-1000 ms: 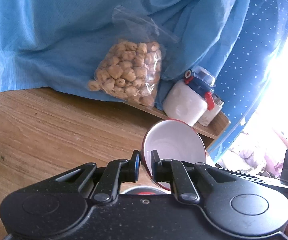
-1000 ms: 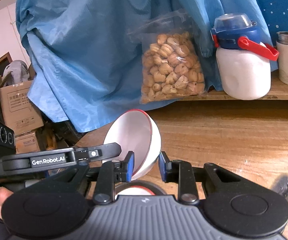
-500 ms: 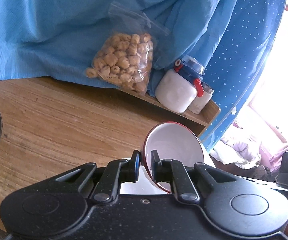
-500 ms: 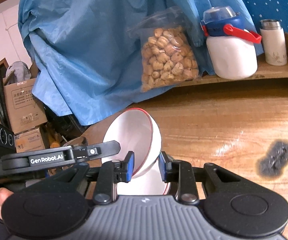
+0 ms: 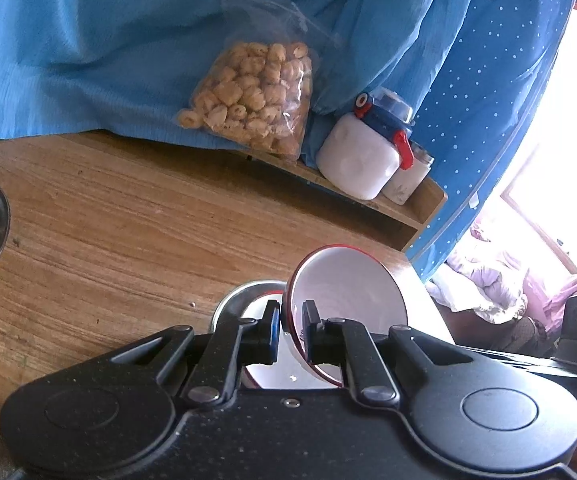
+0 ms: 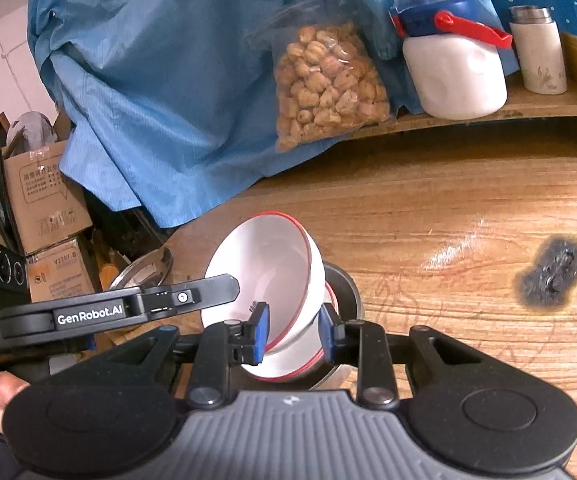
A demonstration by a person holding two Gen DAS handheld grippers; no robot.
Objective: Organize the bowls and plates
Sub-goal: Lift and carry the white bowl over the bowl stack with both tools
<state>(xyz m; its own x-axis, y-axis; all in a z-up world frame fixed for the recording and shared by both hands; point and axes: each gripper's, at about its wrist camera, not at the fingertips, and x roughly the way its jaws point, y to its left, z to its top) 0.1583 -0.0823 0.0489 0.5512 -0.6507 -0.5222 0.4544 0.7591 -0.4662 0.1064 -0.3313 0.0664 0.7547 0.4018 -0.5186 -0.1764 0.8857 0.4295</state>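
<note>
On left gripper (image 6: 224, 292), "GenRobot.AI" (white lettering)

A blue cloth (image 6: 160, 92) drapes over the far side of the wooden table (image 6: 468, 216). Against it leans a clear bag of puffed snacks (image 6: 324, 84). To its right, a low wooden shelf (image 6: 528, 104) carries a white jug with a blue lid and red handle (image 6: 452, 68) and a small white flask (image 6: 540, 56). A dark burn mark (image 6: 554, 276) scars the table at right. Cardboard boxes (image 6: 44, 196) stand far left.
</note>
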